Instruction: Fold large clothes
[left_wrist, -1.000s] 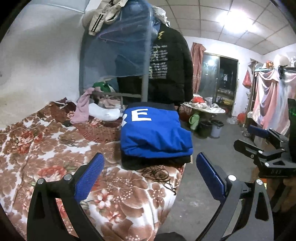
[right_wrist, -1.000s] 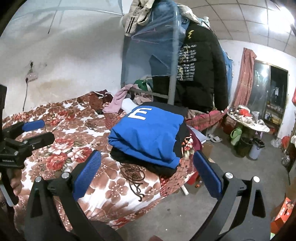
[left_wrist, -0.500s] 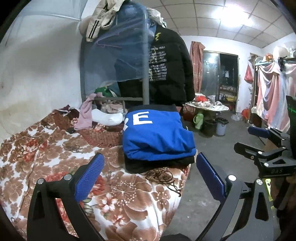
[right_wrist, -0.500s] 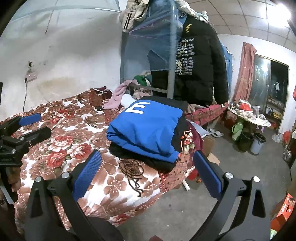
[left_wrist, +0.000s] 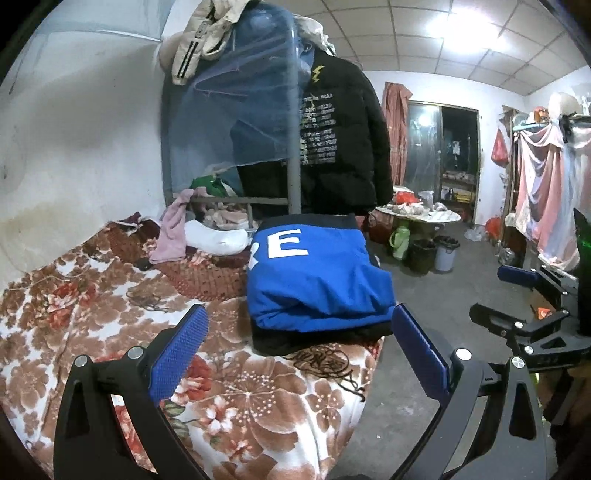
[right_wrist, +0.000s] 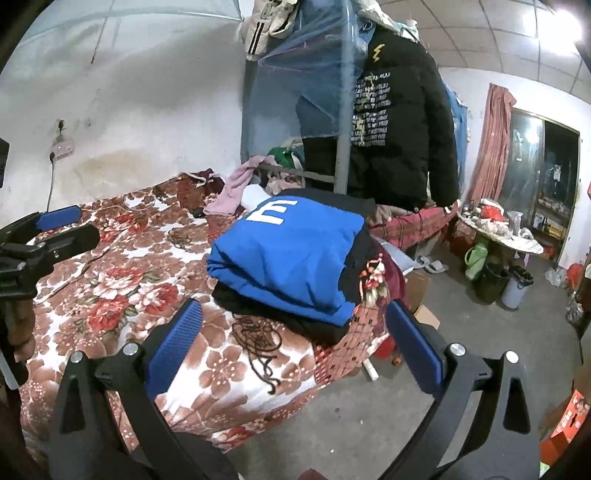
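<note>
A folded blue garment with a white letter E (left_wrist: 314, 280) (right_wrist: 291, 258) lies on top of a folded black garment (left_wrist: 317, 338) (right_wrist: 295, 321) at the corner of a flower-patterned bed (left_wrist: 92, 314) (right_wrist: 129, 273). My left gripper (left_wrist: 299, 354) is open, held short of the stack with nothing between its blue pads. My right gripper (right_wrist: 291, 347) is open too, in front of the stack and holding nothing. In the left wrist view, the right gripper (left_wrist: 517, 295) shows at the right edge; in the right wrist view, the left gripper (right_wrist: 55, 229) shows at the left edge.
A black jacket (left_wrist: 340, 140) and blue netting (left_wrist: 236, 110) hang on a metal bed frame behind the stack. Pink and white cloths (left_wrist: 177, 229) lie near the bed head. Off the bed to the right are a concrete floor (right_wrist: 461, 332), bins (left_wrist: 432, 254) and a cluttered low table (left_wrist: 417, 212).
Both grippers have risen and pulled back slightly, so the stack sits lower in view. Both stay open. The folded stack has not moved.
</note>
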